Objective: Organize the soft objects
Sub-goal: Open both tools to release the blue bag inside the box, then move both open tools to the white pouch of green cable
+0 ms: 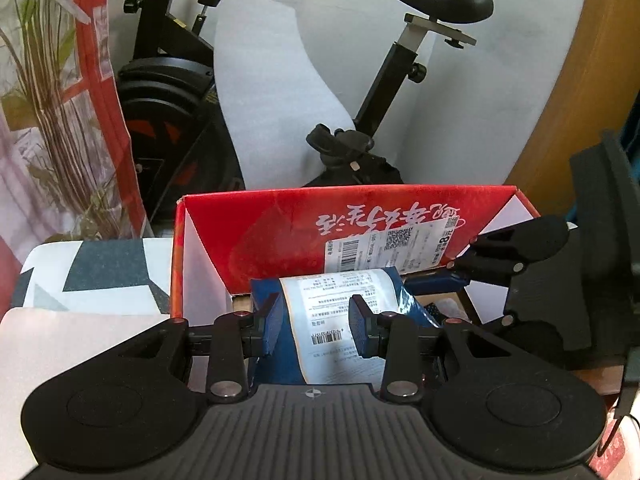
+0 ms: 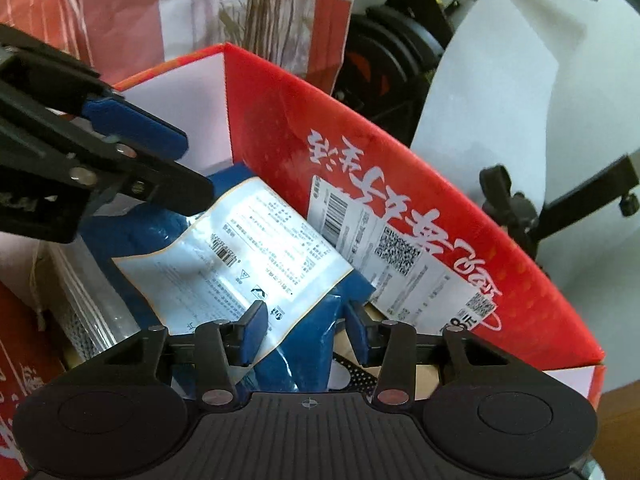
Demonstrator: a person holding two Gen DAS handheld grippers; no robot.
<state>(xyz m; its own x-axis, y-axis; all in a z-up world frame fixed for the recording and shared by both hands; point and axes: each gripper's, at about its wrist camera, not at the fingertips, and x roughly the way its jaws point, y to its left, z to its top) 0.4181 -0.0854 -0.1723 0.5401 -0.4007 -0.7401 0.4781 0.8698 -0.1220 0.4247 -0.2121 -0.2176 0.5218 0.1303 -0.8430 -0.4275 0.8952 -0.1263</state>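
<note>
- The red cardboard box [image 1: 280, 240] stood open just ahead of and below both grippers, its printed flap [image 2: 400, 200] upright at the far side. I judged that flap the largest hazard: a push forward with either gripper could have struck it and shoved the whole box away.
- The blue soft pouch [image 2: 224, 256] with the white label lay tilted inside the box, its near end between the pads of both grippers. Being limp, it looked likely to fold or slide sideways if only one end was driven down.
- My left gripper [image 1: 314, 326] was clenched on the pouch, pads pressed against its two sides. I feared that letting go too high would leave the pouch propped on the box edge.
- My right gripper [image 2: 304, 332] straddled the pouch's lower blue corner; I could not tell whether its pads truly gripped it. A weak pinch there could have slipped off the glossy film.
- A clear bag [image 2: 80, 320] sat left of the right gripper, and it could have snagged.
</note>
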